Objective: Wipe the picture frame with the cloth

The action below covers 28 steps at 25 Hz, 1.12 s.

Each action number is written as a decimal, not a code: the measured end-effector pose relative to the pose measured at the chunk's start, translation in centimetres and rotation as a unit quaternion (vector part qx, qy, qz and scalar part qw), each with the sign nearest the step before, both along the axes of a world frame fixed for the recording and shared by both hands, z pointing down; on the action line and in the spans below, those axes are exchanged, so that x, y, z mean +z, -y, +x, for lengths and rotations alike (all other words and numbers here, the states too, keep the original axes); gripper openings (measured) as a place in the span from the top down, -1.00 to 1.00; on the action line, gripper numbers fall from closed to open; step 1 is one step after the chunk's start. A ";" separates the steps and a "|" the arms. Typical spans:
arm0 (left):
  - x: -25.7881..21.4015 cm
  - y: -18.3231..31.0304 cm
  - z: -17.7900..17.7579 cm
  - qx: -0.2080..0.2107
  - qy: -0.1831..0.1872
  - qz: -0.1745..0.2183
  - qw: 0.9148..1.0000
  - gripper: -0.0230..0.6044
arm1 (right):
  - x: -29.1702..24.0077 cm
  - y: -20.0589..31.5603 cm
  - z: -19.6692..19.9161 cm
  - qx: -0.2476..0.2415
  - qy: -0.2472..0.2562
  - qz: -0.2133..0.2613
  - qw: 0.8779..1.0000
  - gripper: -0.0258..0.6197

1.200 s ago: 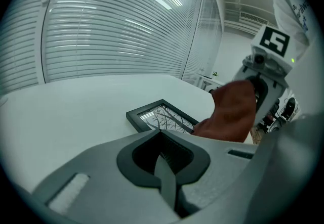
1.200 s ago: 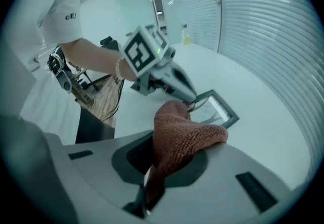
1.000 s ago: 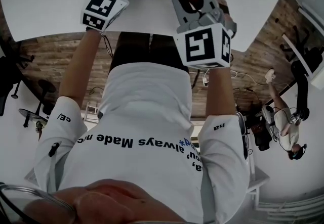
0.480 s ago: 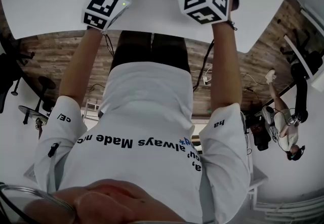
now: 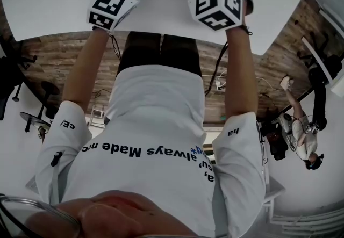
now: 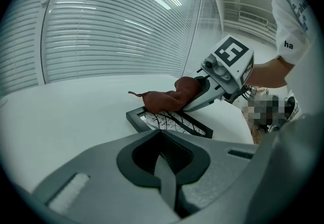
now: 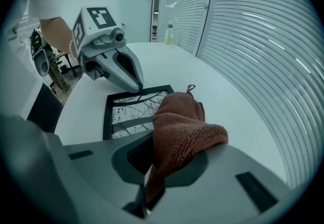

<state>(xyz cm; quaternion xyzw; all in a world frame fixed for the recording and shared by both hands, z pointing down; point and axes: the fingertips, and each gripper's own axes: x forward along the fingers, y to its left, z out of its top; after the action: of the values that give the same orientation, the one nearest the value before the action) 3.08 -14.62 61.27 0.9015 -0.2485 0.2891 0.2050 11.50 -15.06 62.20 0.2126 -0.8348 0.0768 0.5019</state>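
While the right gripper (image 7: 144, 202) pinches the brown cloth (image 7: 182, 127), the cloth drapes onto the picture frame (image 7: 124, 112).
Frame flat on the white table (image 7: 223, 96); left gripper (image 6: 166, 180) pressed together, empty, tip at the frame's edge.

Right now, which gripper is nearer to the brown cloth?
Right. The right gripper has its jaws shut on the cloth, which drapes onto the picture frame. The left gripper has its tips at the frame's opposite edge, apart from the cloth.
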 end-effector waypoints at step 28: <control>-3.1 -0.5 -0.8 -0.011 -0.004 0.016 1.000 0.92 | -6.2 -11.5 -1.3 0.020 0.062 -0.025 0.998 0.83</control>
<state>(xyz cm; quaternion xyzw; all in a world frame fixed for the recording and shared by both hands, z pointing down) 2.26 -14.10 58.14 0.9030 -0.2626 0.2792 0.1944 10.20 -3.58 55.97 0.2112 -0.8580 0.1208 0.4524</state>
